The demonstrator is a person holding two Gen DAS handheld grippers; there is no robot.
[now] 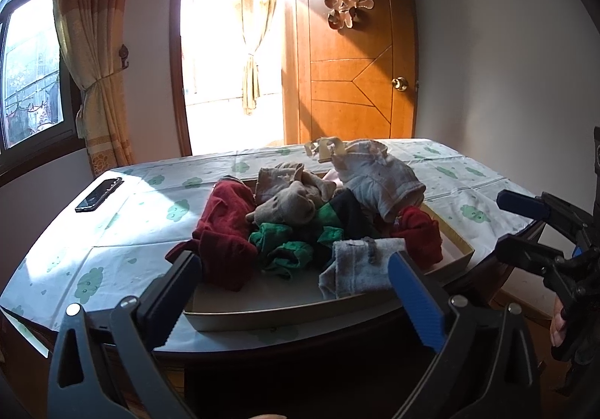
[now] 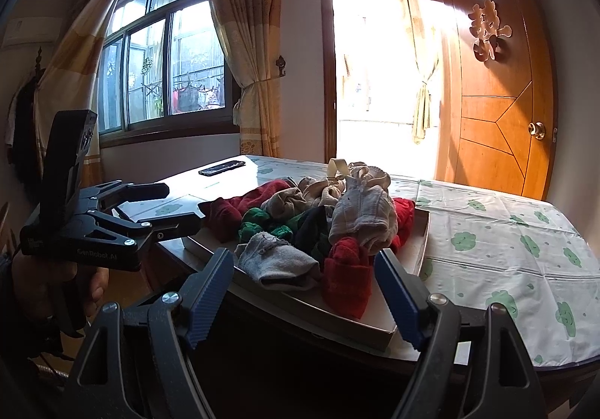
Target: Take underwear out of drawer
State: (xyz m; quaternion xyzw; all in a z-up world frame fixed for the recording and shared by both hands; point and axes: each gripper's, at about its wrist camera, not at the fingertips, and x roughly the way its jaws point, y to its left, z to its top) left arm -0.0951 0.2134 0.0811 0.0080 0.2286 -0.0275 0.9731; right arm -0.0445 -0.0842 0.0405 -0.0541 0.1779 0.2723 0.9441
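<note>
Underwear (image 1: 378, 179) heaped in shallow drawer (image 1: 285, 310) on counter (image 1: 112, 231), grey-white pair topmost. Judged soft, light, limp, prone to snagging neighbours; pinch bunched fold on top. Left gripper (image 1: 300, 291), right gripper (image 2: 303, 291): jaws apart, empty, short of drawer.

One drawer (image 1: 285, 317) heaped with clothes (image 1: 311, 224), one phone (image 1: 99, 194) on one table (image 1: 123, 231), two grippers.

Drawer (image 1: 330, 310) sits on table (image 1: 123, 231) at near edge, w/ clothing pile (image 1: 307, 216) heaped inside. Phone (image 1: 99, 194) on table, far left of drawer. Door (image 1: 360, 55) behind table, right of doorway (image 1: 232, 55); window (image 2: 165, 63) to doorway's left.
</note>
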